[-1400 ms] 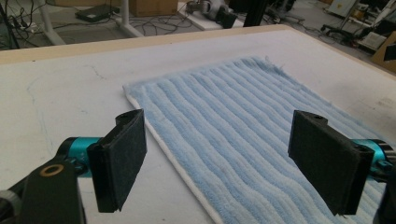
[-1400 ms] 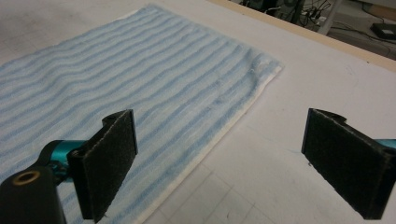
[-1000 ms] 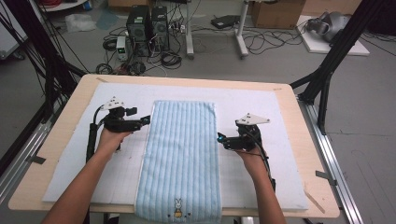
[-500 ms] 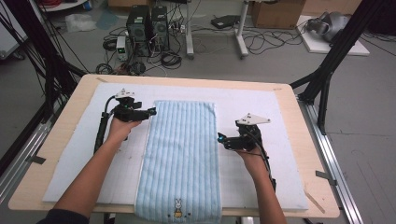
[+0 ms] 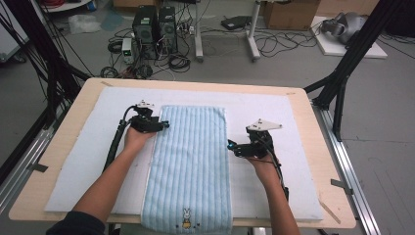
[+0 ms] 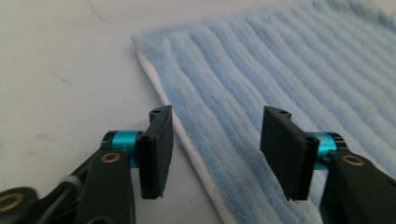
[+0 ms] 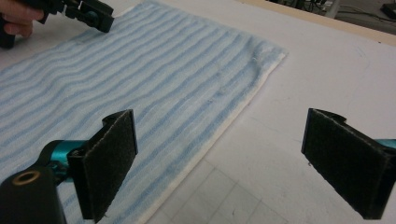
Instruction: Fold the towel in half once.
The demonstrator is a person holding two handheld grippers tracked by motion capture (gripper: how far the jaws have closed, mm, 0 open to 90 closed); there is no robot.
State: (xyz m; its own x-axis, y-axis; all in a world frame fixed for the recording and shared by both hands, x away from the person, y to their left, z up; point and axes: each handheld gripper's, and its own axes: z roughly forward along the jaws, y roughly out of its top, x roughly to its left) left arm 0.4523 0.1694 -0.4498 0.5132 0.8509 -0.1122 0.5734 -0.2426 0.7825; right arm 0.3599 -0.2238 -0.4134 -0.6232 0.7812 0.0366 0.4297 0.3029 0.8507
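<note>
I see the blue striped towel [image 5: 188,166] lying flat and lengthwise down the middle of the white mat [image 5: 303,196], its near end hanging just over the table's [image 5: 58,147] front edge, with a small rabbit emblem [image 5: 186,218] on that end. My left gripper [image 5: 164,126] sits at the towel's left long edge, close to the far left corner; in the left gripper view [image 6: 215,149] its 2 jaws stand moderately apart, straddling the towel's white-hemmed edge, and they grip nothing. My right gripper [image 5: 231,146] is just beside the towel's right long edge, about midway along it; in the right gripper view [image 7: 219,165] its jaws are spread wide with the towel's edge and bare mat between them, and they hold nothing. Beyond the table, 2 computer towers [image 5: 155,25] and loose cables [image 5: 274,44] lie on the floor.
</note>
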